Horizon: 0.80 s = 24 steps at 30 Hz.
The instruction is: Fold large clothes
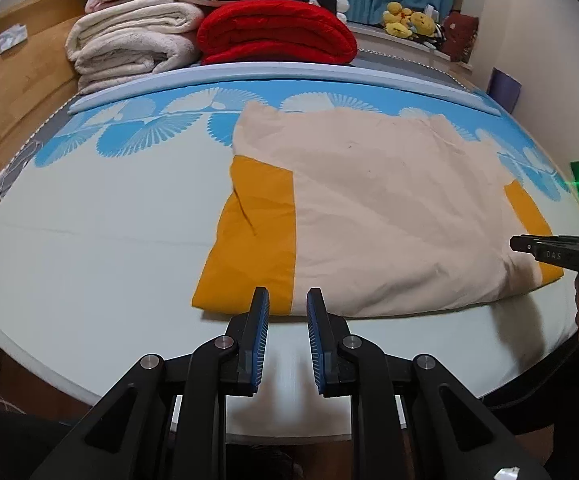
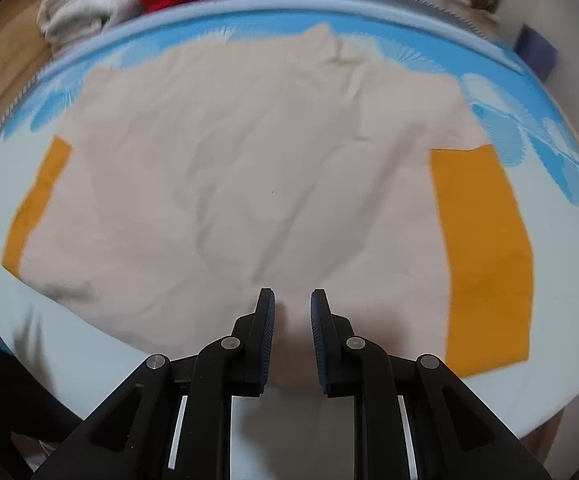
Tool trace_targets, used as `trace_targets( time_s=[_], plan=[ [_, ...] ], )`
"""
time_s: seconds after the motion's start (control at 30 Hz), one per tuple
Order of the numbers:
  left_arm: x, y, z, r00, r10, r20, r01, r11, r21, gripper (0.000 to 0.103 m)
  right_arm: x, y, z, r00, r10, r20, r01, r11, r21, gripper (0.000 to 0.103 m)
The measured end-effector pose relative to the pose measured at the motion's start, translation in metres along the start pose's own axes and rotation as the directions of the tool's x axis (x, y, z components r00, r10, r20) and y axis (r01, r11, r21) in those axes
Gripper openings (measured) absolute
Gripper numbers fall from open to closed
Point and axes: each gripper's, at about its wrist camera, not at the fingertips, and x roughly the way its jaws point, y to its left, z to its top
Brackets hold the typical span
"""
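Note:
A large beige garment point(image 1: 389, 216) with orange panels point(image 1: 257, 236) at both sides lies flat on the pale bed sheet point(image 1: 89, 248). My left gripper point(image 1: 287, 300) is open and empty, hovering at the garment's near edge by the left orange panel. In the right wrist view the garment point(image 2: 249, 184) fills the middle, with orange panels at the left point(image 2: 37, 204) and right point(image 2: 485, 256). My right gripper point(image 2: 292, 300) is open and empty just above the garment's near edge. The right gripper also shows in the left wrist view point(image 1: 529, 246) at the far right.
Folded cream blankets point(image 1: 129, 40) and a red blanket point(image 1: 277, 32) are stacked at the bed's far side. A wooden headboard point(image 1: 17, 80) runs along the left. Yellow plush toys point(image 1: 405, 18) sit on a far ledge. The sheet has a blue fan pattern point(image 1: 149, 128).

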Motion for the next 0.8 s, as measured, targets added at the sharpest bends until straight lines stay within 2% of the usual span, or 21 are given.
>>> trace_targets(
  time_s=[0.07,0.1,0.17,0.2,0.3,0.4,0.47,0.53,0.6,0.7,0.8],
  plan=[
    [0.000,-0.001,-0.003,1.000,-0.002,-0.008,0.001,1.000,-0.029,0.017,0.003,0.001,-0.001,1.000,0.003,0.016,-0.003,1.000,-0.002,0.022],
    [0.000,-0.003,-0.005,1.000,-0.001,-0.010,0.001,0.999,-0.037,0.017,0.016,0.007,-0.005,1.000,-0.004,-0.018,0.004,1.000,-0.002,0.024],
    [-0.001,-0.008,-0.006,1.000,0.008,-0.007,-0.008,0.999,-0.035,0.017,0.054,-0.002,-0.028,0.986,-0.038,-0.165,0.039,0.999,0.003,0.024],
    [-0.002,-0.011,-0.006,1.000,0.013,-0.006,-0.013,0.999,-0.033,0.017,0.057,0.000,-0.036,0.983,-0.039,-0.181,0.044,0.999,0.020,0.024],
    [-0.002,-0.017,-0.007,1.000,0.026,-0.005,-0.026,1.000,-0.015,0.017,0.037,-0.002,-0.032,0.990,-0.019,-0.141,0.026,0.998,0.049,0.024],
    [0.004,-0.020,-0.006,0.999,0.037,-0.012,-0.037,0.999,-0.006,0.017,0.003,-0.005,-0.025,1.000,0.015,0.000,-0.015,1.000,0.026,0.024],
    [0.008,-0.018,-0.006,0.999,0.038,-0.020,-0.038,0.999,-0.019,0.017,-0.006,-0.023,-0.030,0.998,-0.018,0.065,0.016,0.999,0.040,0.025],
    [0.016,-0.013,-0.004,0.999,0.012,-0.043,-0.015,0.998,-0.063,0.017,0.005,-0.046,-0.034,0.996,-0.088,0.007,0.086,0.990,0.108,0.025],
    [0.024,-0.006,-0.003,0.998,-0.012,-0.065,0.004,0.993,-0.121,0.017,0.006,-0.074,-0.038,0.995,-0.100,0.009,0.096,0.972,0.213,0.025],
    [0.038,0.007,-0.002,0.994,-0.057,-0.096,0.034,0.973,-0.229,0.017,0.011,-0.107,-0.043,0.981,-0.192,-0.004,0.186,0.945,0.268,0.026],
    [0.047,0.014,0.000,0.991,-0.075,-0.114,0.038,0.955,-0.295,0.017,0.028,-0.149,-0.059,0.970,-0.196,-0.144,0.236,0.900,0.366,0.028]
  ],
)
